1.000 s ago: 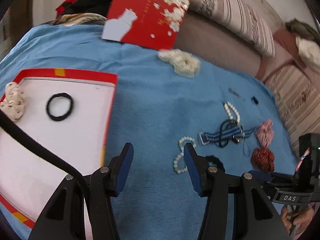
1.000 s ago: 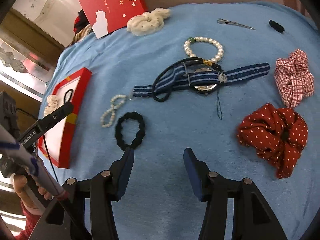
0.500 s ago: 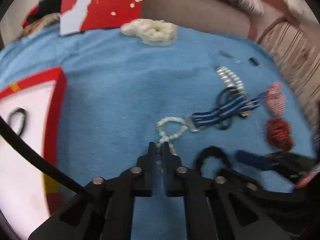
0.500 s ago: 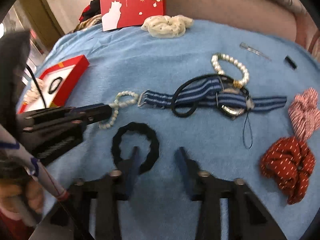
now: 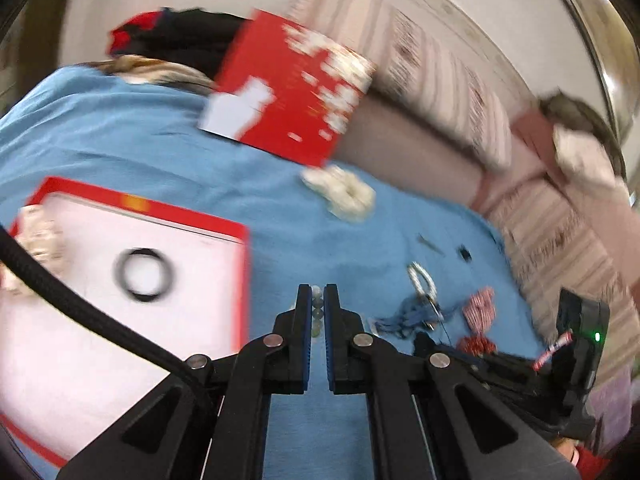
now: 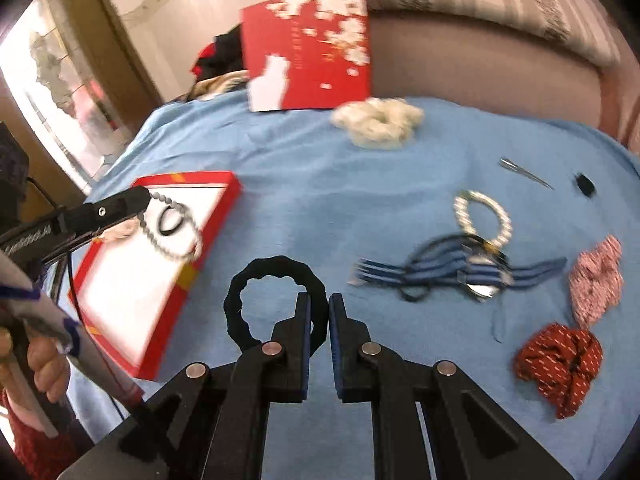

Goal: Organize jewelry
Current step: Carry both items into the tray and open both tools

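Note:
My left gripper (image 5: 318,300) is shut on a white bead bracelet (image 5: 317,312), lifted near the red-rimmed white tray (image 5: 236,276). In the right wrist view the bracelet (image 6: 172,224) hangs from the left gripper (image 6: 140,200) over the tray (image 6: 212,220). A thin black hair band (image 5: 144,274) and a floral scrunchie (image 5: 32,236) lie in the tray. My right gripper (image 6: 319,312) is shut on a black scrunchie (image 6: 276,272), held above the blue cloth (image 6: 320,184).
On the cloth lie a cream scrunchie (image 6: 378,122), a pearl bracelet (image 6: 482,216), a blue striped watch (image 6: 460,272), a pink checked scrunchie (image 6: 596,280), a red dotted scrunchie (image 6: 560,364), a hair clip (image 6: 524,172). A red lid (image 6: 308,48) leans at the back.
My left gripper closed on the bead bracelet, lifted it and swung left toward the tray. My right gripper closed on the black scrunchie and raised it.

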Tool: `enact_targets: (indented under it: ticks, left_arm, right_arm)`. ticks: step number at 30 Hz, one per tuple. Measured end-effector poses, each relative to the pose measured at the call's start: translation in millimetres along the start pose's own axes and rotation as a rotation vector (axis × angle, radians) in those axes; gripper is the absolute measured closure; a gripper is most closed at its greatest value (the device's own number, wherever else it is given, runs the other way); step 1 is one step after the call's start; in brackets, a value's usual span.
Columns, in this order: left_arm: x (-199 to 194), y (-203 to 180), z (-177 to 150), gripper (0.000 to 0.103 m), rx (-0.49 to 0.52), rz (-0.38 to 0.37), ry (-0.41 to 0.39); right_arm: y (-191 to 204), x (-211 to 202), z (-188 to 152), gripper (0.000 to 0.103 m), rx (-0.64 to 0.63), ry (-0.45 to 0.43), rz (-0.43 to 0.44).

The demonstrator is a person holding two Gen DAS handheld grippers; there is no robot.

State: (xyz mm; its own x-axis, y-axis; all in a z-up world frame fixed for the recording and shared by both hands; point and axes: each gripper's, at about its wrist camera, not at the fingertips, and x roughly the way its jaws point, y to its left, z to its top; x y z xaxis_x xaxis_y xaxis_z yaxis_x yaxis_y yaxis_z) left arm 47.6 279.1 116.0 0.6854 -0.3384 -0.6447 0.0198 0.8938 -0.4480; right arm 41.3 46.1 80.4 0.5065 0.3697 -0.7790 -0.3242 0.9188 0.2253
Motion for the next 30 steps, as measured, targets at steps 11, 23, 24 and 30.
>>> enact_targets:
  ticks: [11, 23, 24, 30]
  left_arm:
    - [-15, 143, 1, 0.098, -0.326, 0.315, 0.037]
    - [-18, 183, -2, 0.098, -0.378, 0.485, 0.049]
    - [-21, 184, -3, 0.098, -0.382, 0.486, 0.044]
    - [-30, 190, -5, 0.096, -0.428, 0.430, 0.019]
  right_arm:
    - [128, 57, 28, 0.093, -0.190, 0.065, 0.121]
    - [194, 138, 31, 0.093, -0.306, 0.153, 0.068]
    - [197, 142, 32, 0.093, -0.314, 0.154, 0.062]
    - [192, 155, 39, 0.089, -0.289, 0.181, 0.064]
